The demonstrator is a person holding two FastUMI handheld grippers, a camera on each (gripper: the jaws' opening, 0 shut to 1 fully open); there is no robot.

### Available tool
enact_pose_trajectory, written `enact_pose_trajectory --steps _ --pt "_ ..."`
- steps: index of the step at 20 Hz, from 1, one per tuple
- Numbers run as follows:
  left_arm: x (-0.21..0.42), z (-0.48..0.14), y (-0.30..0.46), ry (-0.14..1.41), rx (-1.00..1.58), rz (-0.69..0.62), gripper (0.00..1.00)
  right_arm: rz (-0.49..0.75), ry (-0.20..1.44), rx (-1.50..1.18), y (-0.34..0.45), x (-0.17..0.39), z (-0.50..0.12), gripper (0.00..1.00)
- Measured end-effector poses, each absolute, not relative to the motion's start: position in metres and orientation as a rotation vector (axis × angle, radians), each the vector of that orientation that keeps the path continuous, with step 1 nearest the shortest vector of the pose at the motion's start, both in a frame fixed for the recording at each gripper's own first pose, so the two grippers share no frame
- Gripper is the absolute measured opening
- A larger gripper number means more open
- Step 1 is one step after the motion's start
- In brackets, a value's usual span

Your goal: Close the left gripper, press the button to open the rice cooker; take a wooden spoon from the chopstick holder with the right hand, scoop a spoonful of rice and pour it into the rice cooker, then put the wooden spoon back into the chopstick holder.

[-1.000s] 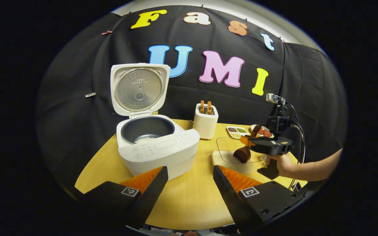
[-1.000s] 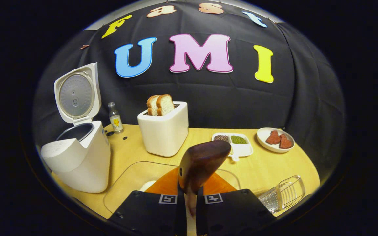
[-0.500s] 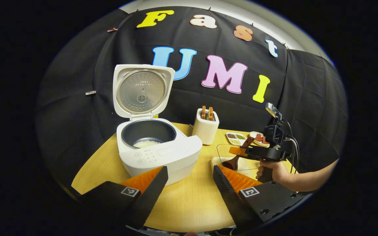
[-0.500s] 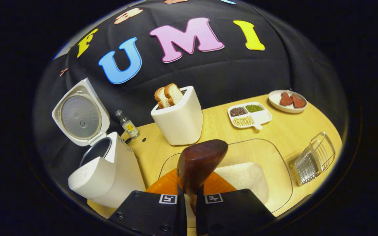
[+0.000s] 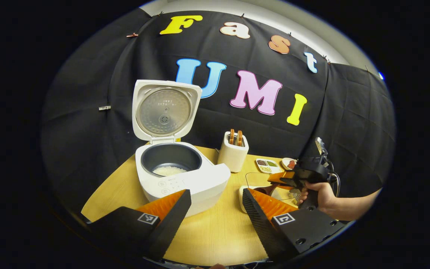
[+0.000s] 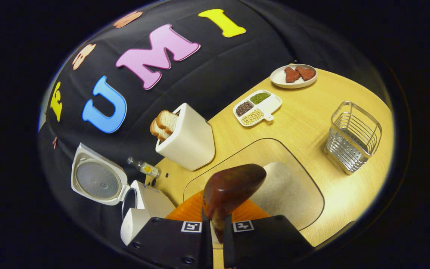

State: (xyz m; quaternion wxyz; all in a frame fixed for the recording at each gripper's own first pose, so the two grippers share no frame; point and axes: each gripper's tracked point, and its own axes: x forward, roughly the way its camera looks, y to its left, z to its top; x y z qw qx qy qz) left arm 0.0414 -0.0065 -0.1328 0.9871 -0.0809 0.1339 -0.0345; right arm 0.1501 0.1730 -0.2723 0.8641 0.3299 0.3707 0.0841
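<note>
Rice cooker (image 5: pixel 179 168) stands at ten o'clock on the worktop (image 5: pixel 215 231) in the left gripper view, lid up and some rice in the pot, so the left gripper (image 5: pixel 215 209), fingers wide and empty, hangs back while the right gripper (image 5: pixel 280 178) at three o'clock tips down toward the clear rice container (image 5: pixel 263 186). From the right gripper view, the right gripper (image 6: pixel 215 224) is clamped narrow on the wooden spoon (image 6: pixel 230 190), bowl forward over the heaped rice (image 6: pixel 282 190), seemingly ready to scoop; the chopstick holder (image 6: pixel 353 136) waits at two o'clock.
</note>
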Motion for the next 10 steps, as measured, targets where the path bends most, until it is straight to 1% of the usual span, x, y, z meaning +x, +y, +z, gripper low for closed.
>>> enact_pose_trajectory --steps 7,10 --pt "0.033 -0.118 0.006 0.236 -0.182 -0.044 0.96 0.07 0.758 0.869 0.136 0.16 -0.242 0.15" --pt "0.028 -0.117 0.007 0.231 -0.178 -0.043 0.96 0.064 0.738 0.932 0.136 0.165 -0.223 0.15"
